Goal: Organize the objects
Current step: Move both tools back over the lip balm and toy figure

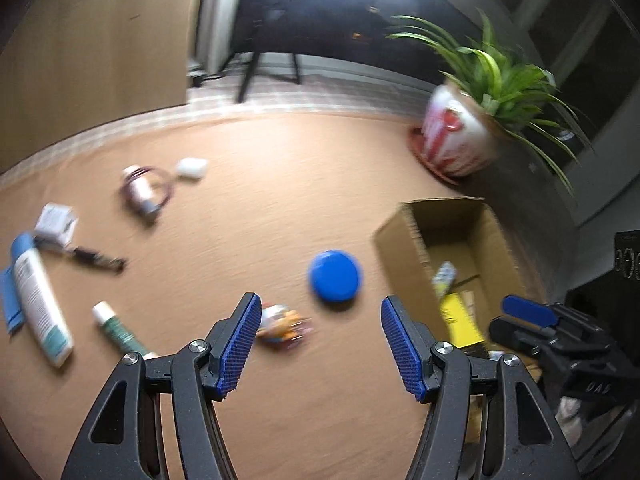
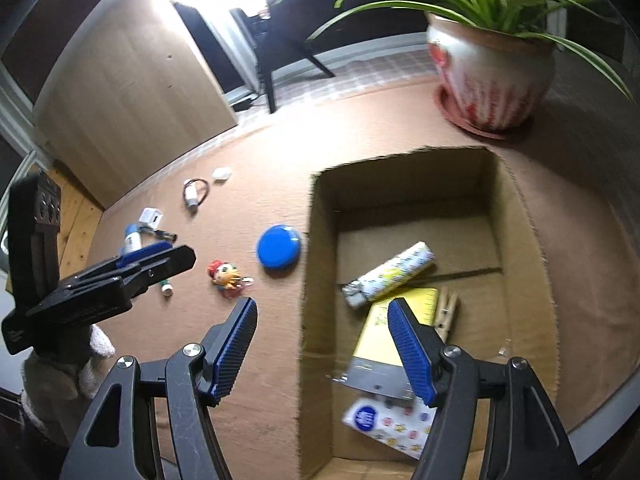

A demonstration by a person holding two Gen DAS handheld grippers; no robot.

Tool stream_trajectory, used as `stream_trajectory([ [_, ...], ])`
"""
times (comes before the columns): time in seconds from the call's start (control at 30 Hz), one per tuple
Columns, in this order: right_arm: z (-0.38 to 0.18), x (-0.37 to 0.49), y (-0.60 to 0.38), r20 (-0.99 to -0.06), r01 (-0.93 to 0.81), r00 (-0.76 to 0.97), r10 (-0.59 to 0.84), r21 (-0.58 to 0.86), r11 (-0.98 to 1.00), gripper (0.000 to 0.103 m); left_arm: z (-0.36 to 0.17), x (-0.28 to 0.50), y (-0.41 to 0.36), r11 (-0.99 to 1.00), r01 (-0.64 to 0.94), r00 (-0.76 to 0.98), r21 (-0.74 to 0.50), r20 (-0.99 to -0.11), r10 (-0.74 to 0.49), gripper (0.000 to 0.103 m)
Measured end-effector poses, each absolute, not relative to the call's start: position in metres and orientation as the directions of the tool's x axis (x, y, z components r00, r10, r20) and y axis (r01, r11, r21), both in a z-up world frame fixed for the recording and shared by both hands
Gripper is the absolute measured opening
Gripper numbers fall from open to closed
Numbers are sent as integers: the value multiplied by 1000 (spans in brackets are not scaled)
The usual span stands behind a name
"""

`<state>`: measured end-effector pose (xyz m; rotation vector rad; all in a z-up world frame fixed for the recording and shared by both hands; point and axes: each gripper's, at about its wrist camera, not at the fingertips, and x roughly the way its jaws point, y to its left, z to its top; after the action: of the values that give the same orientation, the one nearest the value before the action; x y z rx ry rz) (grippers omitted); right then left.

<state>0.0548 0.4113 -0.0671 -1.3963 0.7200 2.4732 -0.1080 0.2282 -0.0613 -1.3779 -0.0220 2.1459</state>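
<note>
My left gripper point(image 1: 320, 344) is open and empty above the brown table, just short of a small red and yellow toy keychain point(image 1: 284, 326) and a blue round tin point(image 1: 335, 276). My right gripper point(image 2: 322, 344) is open and empty over the near left wall of the cardboard box point(image 2: 316, 240). The box holds a patterned tube point(image 2: 394, 274), a yellow pad point(image 2: 384, 328), a wooden clothespin point(image 2: 447, 312) and a tissue pack point(image 2: 384, 424). The tin point(image 2: 279, 252) and the keychain point(image 2: 226, 274) lie left of the box.
On the left of the table lie a white tube with a blue cap point(image 1: 38, 300), a green tube point(image 1: 118, 330), a black pen point(image 1: 96, 260), a small white box point(image 1: 56, 220), a cable bundle point(image 1: 146, 190) and a white case point(image 1: 192, 168). A potted plant point(image 2: 490, 76) stands behind the box.
</note>
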Motion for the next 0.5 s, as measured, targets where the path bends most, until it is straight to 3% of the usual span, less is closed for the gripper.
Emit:
stream_trajectory([
  [0.5,-73,-20,353,-852,-229,-489,-189,334,-914,64,-100,-138,112,-941,-209,-326,-267,-888,324,66],
])
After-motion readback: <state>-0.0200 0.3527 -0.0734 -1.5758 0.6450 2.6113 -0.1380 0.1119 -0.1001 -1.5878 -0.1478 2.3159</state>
